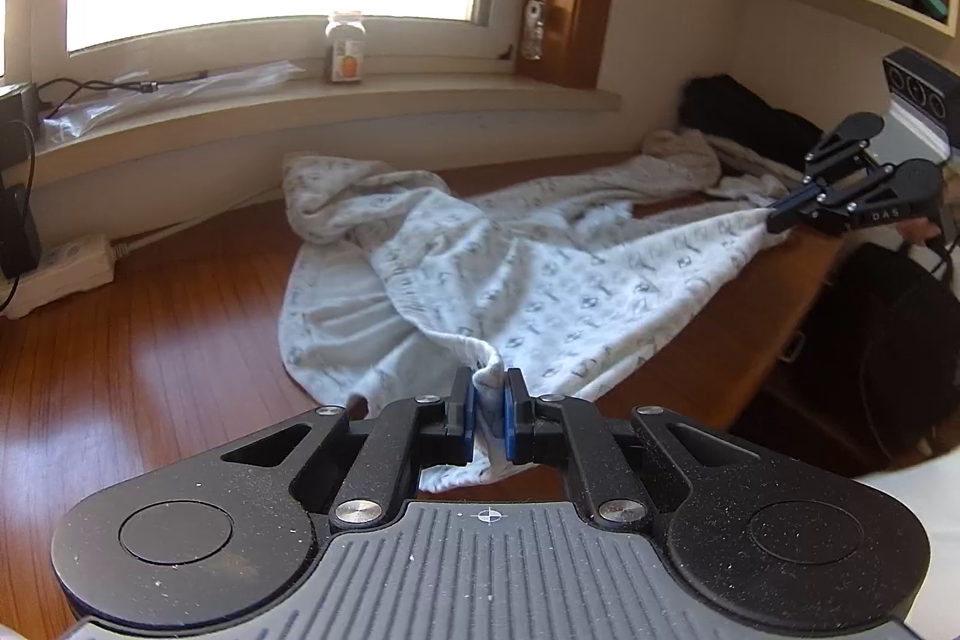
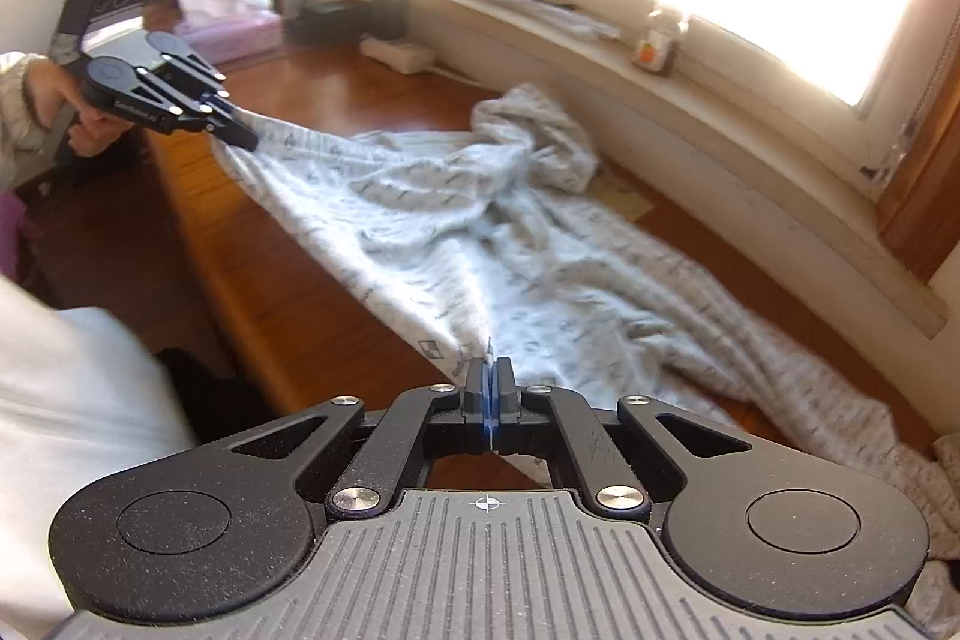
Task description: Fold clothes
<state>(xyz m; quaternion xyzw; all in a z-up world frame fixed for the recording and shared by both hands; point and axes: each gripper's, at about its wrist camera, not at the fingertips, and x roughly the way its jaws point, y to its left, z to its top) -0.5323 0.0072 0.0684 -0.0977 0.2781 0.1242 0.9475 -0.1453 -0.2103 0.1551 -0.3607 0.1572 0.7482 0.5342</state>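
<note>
Both grippers pinch the front edge of one garment, pulled taut along the desk's front edge.

The left gripper (image 1: 487, 415) is clenched on a bunched fold of the pale printed garment (image 1: 480, 274), and the right gripper (image 2: 489, 400) is closed tight on a thin bit of the same hem, so the cloth stretches between them, roughly parallel to the desk's (image 1: 180, 316) front edge. From both pinch points the garment runs away toward the back edge, under the windowsill (image 1: 300, 112), where its far part lies crumpled in a heap. Its long axis seems to run along the desk, left to right. Neither hand looks nearer to that loose far end. Count: one garment in hand, two grippers, one small jar (image 1: 345, 47) on the sill, and another pale cloth (image 2: 942, 520) near the desk's right end, which I cannot identify.
</note>
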